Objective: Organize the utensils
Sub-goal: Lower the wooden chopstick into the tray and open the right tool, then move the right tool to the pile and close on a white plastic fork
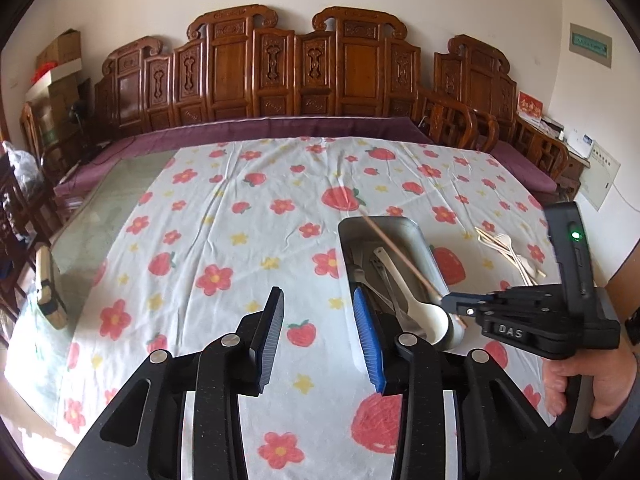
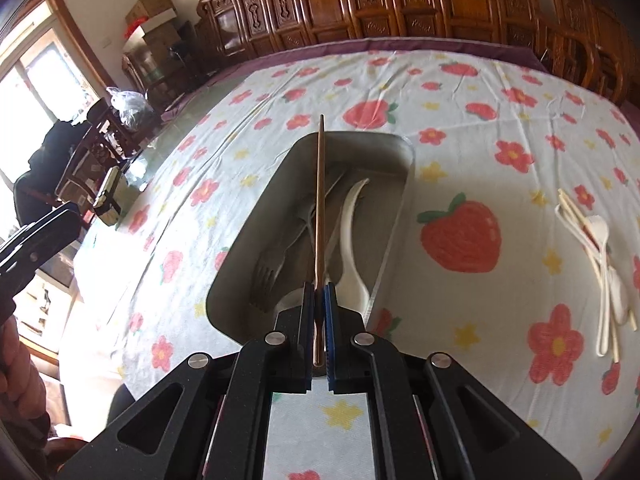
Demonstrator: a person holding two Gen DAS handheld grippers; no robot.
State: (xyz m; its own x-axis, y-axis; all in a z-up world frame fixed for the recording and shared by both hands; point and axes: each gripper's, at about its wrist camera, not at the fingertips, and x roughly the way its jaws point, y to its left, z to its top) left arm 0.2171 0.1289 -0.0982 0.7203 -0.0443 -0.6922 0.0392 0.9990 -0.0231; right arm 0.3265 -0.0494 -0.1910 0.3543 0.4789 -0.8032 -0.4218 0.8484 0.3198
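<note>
Left of the rectangular steel tray: left gripper, spread and empty over the cloth. Directly above the tray: right gripper, clamped on a thin brown wooden chopstick, long axis along the tray's length, nearer arm. Right of the tray: loose cream plastic utensils.

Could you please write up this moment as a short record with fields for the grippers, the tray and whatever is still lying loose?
right gripper: shut on a brown chopstick, held over the tray
left gripper: open, nothing between its fingers
metal tray: holds a white spoon and a metal fork
loose utensils: pale spoons, fork and chopsticks on the tablecloth, right of the tray
</note>
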